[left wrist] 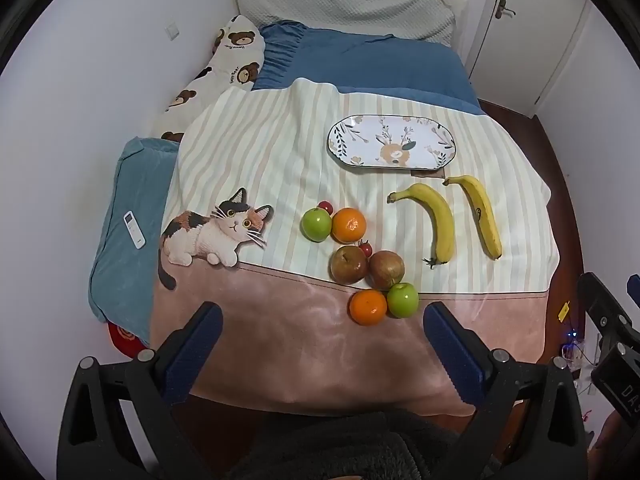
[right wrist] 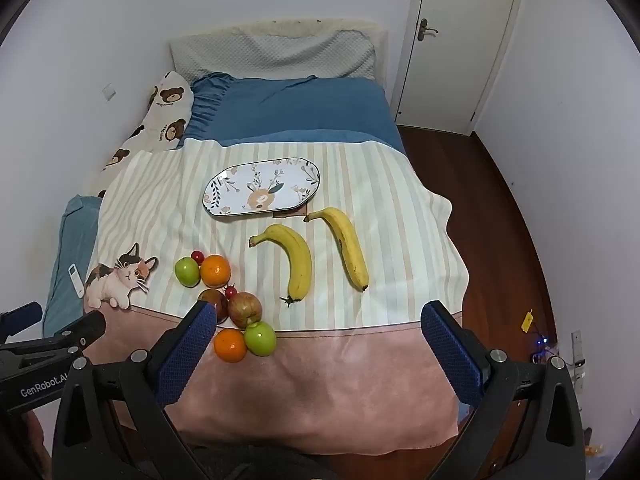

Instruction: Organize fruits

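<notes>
- Fruits lie on the striped blanket (left wrist: 280, 148) spread over the bed, none of them on the oval plate (left wrist: 392, 142) yet.
- The plate, printed with leaves and a deer, sits on the far part of the blanket, apart from the round fruits and just beyond the bananas.
- Two bananas lie side by side but not touching: the left banana (left wrist: 434, 222) and the right banana (left wrist: 480, 214), both with stems toward the plate.
- Farther left, a green apple (left wrist: 316, 224) touches an orange (left wrist: 349, 225), with a small cherry tomato (left wrist: 326, 207) just behind them.
- Nearer to me, two reddish apples (left wrist: 348, 265) sit side by side, a second cherry tomato (left wrist: 365, 248) just behind the pair.
- In front of those, a second orange (left wrist: 368, 307) and a second green apple (left wrist: 403, 300) touch, at the seam of the blanket's pink border.
- My left tongs (left wrist: 322, 328) hang over the pink border, spread wide, nothing between them.
- My right tongs (right wrist: 318, 330) are likewise wide apart and hold nothing; in the right wrist view their left finger (right wrist: 188, 350) covers part of one reddish apple.
- A remote control (left wrist: 134, 229) lies on a blue cushion (left wrist: 124, 264) left of the blanket.
</notes>
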`<state>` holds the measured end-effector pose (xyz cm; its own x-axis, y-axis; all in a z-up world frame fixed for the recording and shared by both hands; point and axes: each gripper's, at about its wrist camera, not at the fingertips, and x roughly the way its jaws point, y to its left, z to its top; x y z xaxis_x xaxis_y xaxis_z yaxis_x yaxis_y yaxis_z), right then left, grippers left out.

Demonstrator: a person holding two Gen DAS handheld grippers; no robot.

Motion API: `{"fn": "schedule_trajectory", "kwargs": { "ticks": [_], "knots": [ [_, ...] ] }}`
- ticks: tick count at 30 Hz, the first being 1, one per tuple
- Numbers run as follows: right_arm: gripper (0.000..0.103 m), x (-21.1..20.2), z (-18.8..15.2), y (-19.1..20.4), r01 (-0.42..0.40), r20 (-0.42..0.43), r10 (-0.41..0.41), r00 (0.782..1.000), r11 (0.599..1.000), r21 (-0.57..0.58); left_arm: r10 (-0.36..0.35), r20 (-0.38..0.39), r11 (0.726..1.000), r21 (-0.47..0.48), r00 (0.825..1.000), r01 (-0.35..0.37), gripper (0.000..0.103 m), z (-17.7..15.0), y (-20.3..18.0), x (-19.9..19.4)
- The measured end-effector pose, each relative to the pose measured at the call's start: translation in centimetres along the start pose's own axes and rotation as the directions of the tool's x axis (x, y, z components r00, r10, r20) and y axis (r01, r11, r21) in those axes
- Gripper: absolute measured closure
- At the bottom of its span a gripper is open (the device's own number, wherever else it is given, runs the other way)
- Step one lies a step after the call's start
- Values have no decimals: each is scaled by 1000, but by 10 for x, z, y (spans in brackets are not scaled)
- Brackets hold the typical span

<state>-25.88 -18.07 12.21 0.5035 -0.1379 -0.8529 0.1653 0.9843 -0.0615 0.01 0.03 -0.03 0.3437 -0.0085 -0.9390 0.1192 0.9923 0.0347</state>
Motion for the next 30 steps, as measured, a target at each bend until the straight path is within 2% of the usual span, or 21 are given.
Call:
{"fn": "schedule_trajectory", "kwargs": {
  "ticks": [14, 30],
  "knots": [
    [0, -10, -2, -1, -19, 6, 19, 1000, 1000, 12, 5, 6, 1000, 5, 1000, -5, 0, -1, -1, -7],
    [0, -1, -3, -2, -26, -7, 26, 1000, 1000, 6, 11, 12, 1000, 8, 1000, -11, 0, -1, -2, -7]
  ]
}}
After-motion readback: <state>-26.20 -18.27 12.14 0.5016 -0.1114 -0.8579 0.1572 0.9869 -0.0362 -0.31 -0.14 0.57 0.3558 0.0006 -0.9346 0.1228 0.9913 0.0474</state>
